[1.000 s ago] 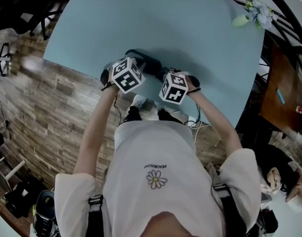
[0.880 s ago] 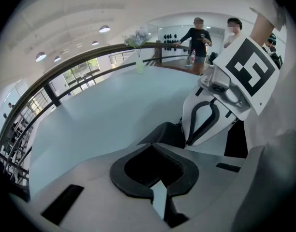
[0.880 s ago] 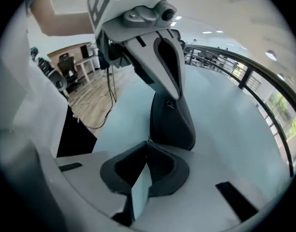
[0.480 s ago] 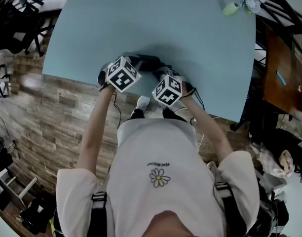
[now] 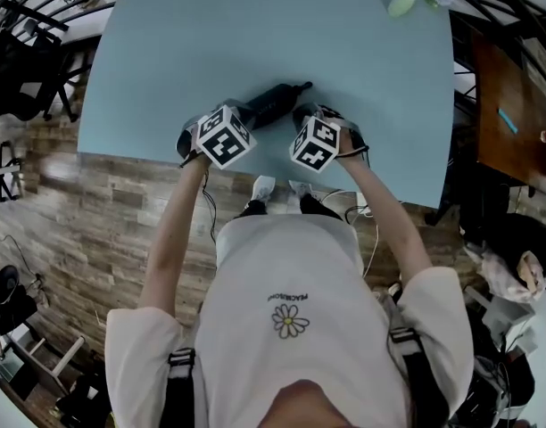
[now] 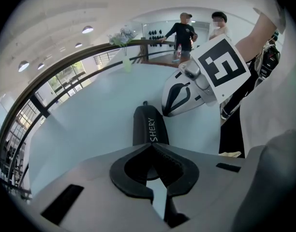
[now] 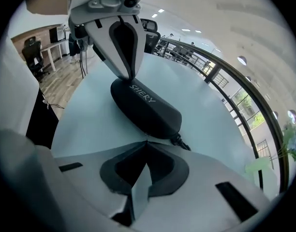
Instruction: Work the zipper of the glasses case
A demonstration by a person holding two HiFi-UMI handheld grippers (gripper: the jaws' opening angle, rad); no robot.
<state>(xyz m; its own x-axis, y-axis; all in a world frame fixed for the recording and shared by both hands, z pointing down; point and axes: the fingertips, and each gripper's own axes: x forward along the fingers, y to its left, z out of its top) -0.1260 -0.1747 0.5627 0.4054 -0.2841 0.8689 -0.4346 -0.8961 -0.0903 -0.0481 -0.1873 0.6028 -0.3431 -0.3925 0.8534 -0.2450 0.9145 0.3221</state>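
As case (image 5: 271, 105) lies btwn hand-held grippers (image 6: 150, 144) (image 7: 146, 140), both shut

Open worktop (image 5: 255, 34) runs from the glasses case (image 5: 271, 105) to the far edge. Obstacles: the case near the near edge, left hand-held gripper (image 6: 150, 144) and right hand-held gripper (image 7: 146, 141) at its ends; vase (image 5: 401, 4) at the far right corner.

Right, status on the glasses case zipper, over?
Left hand-held gripper shut, empty, tip at glasses case end. Right hand-held gripper shut, empty, near zipper pull. Nothing blocking.
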